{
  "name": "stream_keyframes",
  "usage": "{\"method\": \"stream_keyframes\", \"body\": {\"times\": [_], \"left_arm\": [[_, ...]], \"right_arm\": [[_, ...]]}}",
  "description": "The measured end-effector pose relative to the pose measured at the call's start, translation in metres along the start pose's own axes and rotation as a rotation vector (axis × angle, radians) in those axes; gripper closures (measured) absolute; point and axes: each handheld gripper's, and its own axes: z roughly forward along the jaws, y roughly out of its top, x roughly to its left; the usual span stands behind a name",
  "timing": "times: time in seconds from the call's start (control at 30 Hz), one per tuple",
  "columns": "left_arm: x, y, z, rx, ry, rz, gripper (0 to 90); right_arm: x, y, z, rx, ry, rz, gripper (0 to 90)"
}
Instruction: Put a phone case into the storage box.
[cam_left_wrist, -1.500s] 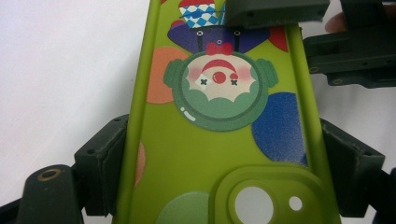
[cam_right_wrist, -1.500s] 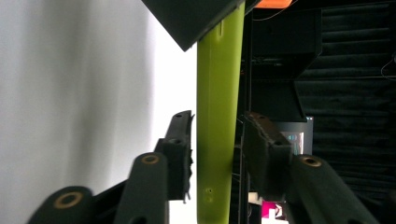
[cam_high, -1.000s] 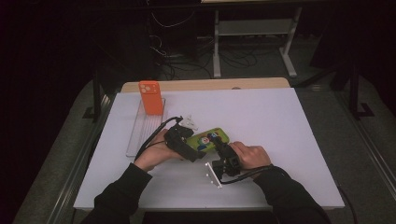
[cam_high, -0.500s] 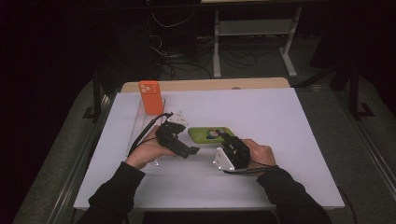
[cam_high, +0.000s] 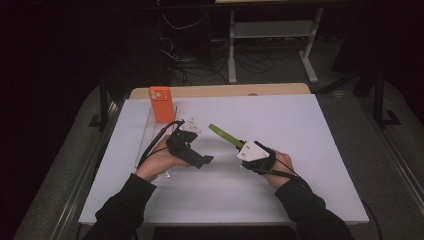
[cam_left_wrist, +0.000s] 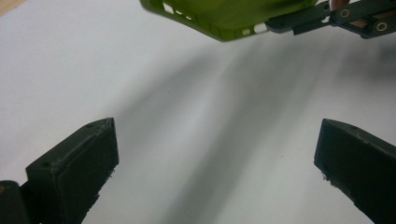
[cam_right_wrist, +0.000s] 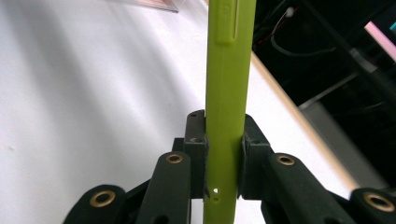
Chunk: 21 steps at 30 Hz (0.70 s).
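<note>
The green phone case (cam_high: 223, 135) hangs edge-on above the middle of the white table (cam_high: 300, 150), clear of its surface. The right gripper (cam_high: 243, 148) pinches the case's near end between nearly closed jaws, one pad on each face. Just left of it, the left gripper (cam_high: 199, 161) has just been opening and now stands wide, with nothing between its jaws. Farther left, an orange phone (cam_high: 161, 104) stands upright in a clear tray (cam_high: 145, 145).
</note>
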Motion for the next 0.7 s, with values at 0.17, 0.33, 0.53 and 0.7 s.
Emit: {"method": "stream_keyframes", "body": {"times": [0.17,0.33,0.53,0.7], "left_arm": [[-0.001,0.001,0.001,-0.022,0.010,-0.023,0.0],[0.000,0.004,0.000,-0.068,0.015,-0.062,0.0],[0.000,0.008,0.001,-0.120,0.020,-0.109,0.0],[-0.001,0.014,0.004,-0.183,0.017,-0.155,0.0]], "right_arm": [[-0.009,-0.003,0.001,-0.017,0.075,0.158,75.6],[-0.016,-0.006,0.004,-0.025,0.149,0.336,75.6],[-0.019,-0.007,0.005,-0.032,0.218,0.503,75.6],[-0.013,-0.004,0.008,-0.028,0.230,0.532,75.6]]}}
